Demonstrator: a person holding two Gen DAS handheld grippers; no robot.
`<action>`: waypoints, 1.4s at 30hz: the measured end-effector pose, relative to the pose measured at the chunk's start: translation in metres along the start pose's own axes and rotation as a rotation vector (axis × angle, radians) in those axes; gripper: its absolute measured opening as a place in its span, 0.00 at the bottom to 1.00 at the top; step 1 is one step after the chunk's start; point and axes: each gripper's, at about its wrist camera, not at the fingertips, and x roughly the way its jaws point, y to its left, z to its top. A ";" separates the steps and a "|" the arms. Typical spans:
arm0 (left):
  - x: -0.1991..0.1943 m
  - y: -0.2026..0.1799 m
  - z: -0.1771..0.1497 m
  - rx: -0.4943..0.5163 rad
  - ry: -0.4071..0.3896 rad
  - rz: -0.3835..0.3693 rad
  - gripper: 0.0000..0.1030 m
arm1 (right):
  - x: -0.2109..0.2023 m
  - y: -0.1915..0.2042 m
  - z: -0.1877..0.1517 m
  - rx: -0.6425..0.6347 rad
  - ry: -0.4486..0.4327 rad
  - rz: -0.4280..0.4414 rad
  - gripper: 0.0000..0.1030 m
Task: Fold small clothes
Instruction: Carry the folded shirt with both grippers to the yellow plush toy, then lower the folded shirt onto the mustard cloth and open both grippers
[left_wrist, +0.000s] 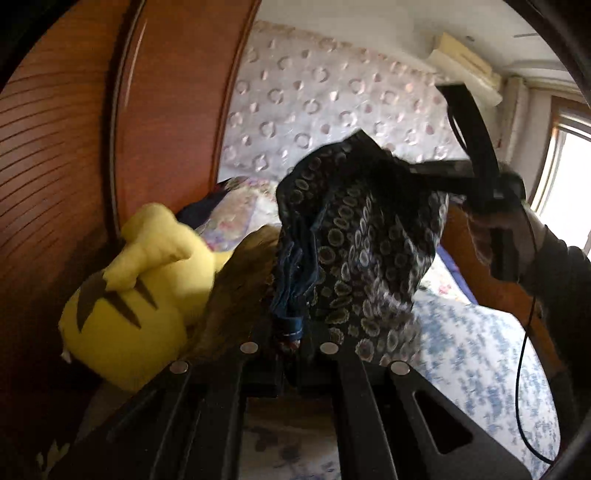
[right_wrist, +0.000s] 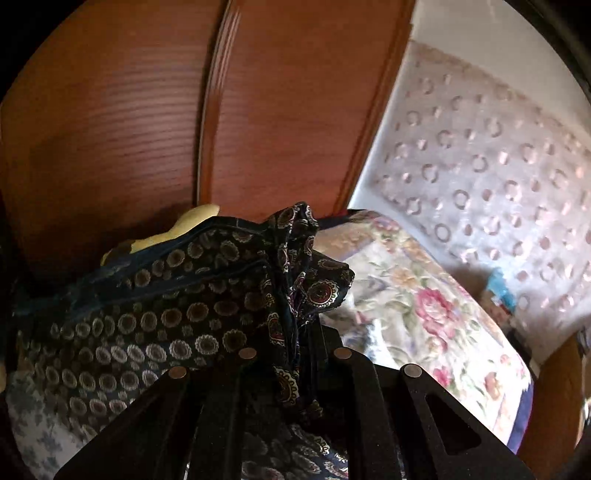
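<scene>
The left gripper (left_wrist: 288, 349) and right gripper (right_wrist: 299, 354) each pinch a bunched edge of the thin dark navy garment printed with pale ring medallions (left_wrist: 354, 236). The cloth hangs creased between them above the blue floral bedspread (left_wrist: 476, 354), beside a plush yellow toy (left_wrist: 140, 295).

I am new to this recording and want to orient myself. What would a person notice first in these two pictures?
First comes the dark patterned garment, lifted in the air and pinched at two ends by the left gripper and the right gripper. Next comes the bright yellow plush toy, lying at the left against the reddish wooden wardrobe. Behind is a flowered bedspread and a curtain with ring patterns.
</scene>
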 end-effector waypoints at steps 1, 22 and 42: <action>0.002 0.002 -0.002 0.004 0.007 0.015 0.05 | 0.008 0.001 0.003 0.001 -0.003 0.008 0.10; -0.020 -0.008 -0.008 0.120 -0.015 0.094 0.45 | -0.086 0.031 -0.073 0.243 -0.060 -0.063 0.56; -0.059 -0.109 -0.027 0.261 -0.073 -0.077 0.96 | -0.221 0.121 -0.183 0.387 -0.137 -0.154 0.70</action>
